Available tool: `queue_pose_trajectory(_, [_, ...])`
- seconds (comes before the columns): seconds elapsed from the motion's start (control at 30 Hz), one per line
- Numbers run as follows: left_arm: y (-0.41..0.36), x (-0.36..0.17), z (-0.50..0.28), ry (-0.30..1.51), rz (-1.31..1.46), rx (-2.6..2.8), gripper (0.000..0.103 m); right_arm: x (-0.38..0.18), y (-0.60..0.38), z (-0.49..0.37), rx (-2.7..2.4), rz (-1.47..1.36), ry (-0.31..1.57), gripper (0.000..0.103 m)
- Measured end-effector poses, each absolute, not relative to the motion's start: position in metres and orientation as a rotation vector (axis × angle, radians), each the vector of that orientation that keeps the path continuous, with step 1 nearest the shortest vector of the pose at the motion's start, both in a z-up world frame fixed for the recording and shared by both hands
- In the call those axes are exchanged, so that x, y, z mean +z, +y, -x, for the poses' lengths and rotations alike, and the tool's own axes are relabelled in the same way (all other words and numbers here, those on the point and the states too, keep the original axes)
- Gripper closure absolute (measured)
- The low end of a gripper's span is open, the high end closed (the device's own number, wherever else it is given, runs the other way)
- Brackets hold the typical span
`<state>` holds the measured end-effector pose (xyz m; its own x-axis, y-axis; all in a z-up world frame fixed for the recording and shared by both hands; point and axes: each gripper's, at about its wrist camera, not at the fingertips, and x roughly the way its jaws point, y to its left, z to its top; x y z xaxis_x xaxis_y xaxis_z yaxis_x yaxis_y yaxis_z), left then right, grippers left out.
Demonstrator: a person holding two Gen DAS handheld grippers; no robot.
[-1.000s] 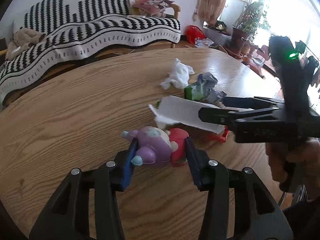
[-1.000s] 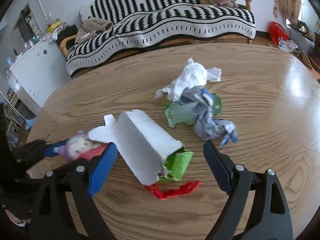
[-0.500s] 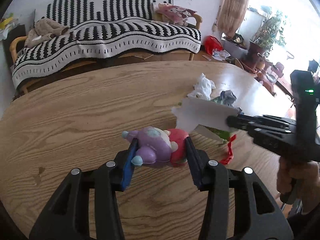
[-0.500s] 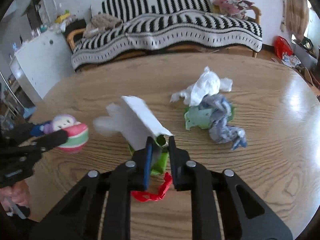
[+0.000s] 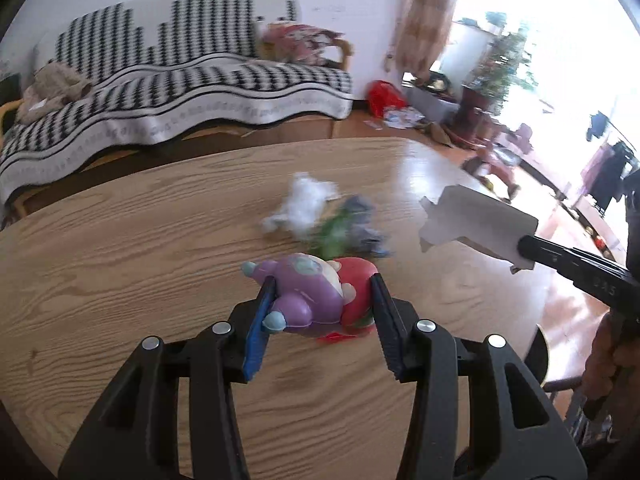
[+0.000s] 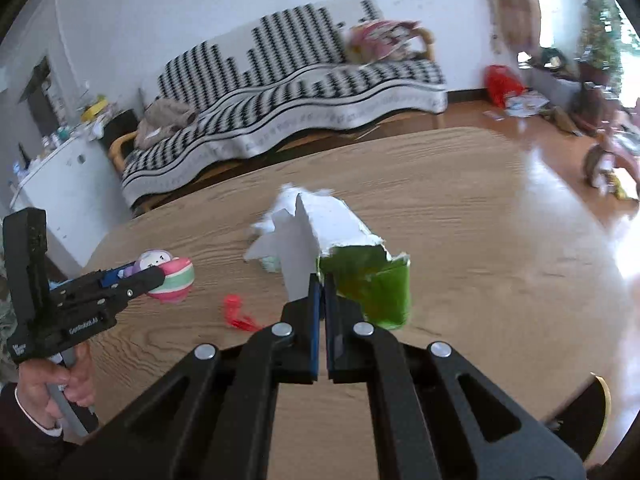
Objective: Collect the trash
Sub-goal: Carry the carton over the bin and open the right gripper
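Since a second ago the right gripper (image 6: 323, 280) has gone from wide open around the torn carton (image 6: 340, 252) on the table (image 6: 460, 216) to clenched on it, and the carton is now lifted clear of the wood. Jaws closed within that second; in the right wrist view they sit nearly touching, pinching the carton's white flap where it meets the green part. From the left wrist view the same carton (image 5: 476, 222) hangs in the air off the tip of the right gripper (image 5: 524, 246), to the right of the table's trash pile and above the table's right edge.

The left gripper (image 5: 320, 300) has the same grip as before: half-open jaws grasping the toy figure (image 5: 316, 294), purple body against the blue pad, red-striped part against the other pad. The toy is off the tabletop, just in front of the pile as the left camera sees it. In the right wrist view that left gripper (image 6: 160, 276) comes in from the left, held by a hand (image 6: 52, 380) in a dark sleeve, with the toy figure (image 6: 170, 274) at its tip.

Left on the table: a crumpled white tissue (image 5: 304, 204), a green wrapper (image 5: 334, 234) and a grey-blue wad (image 5: 362, 220) bunched together near the table's middle, all blurred. A red scrap (image 6: 236, 312) lies on the wood between the two grippers, just left of the carton in the right view.

Behind the table stands a sofa (image 5: 180, 80) with a black-and-white throw.
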<state>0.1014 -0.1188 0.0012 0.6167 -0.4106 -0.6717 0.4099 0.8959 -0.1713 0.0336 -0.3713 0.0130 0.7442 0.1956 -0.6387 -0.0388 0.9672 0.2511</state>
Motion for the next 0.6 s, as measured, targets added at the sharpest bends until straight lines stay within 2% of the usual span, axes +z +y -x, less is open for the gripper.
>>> queue_pose_trajectory(0.3, [-0.261,-0.006,-0.058,0.777,-0.081,-0.699,0.057,-0.002,-0.527,0.069,-0.135,-0.308,0.727,0.1])
queue_pose_trajectory(0.6, [-0.372,-0.027,-0.01,0.806,-0.157,-0.881,0.057,-0.055,-0.636,0.151,-0.334,-0.43,0.824,0.1])
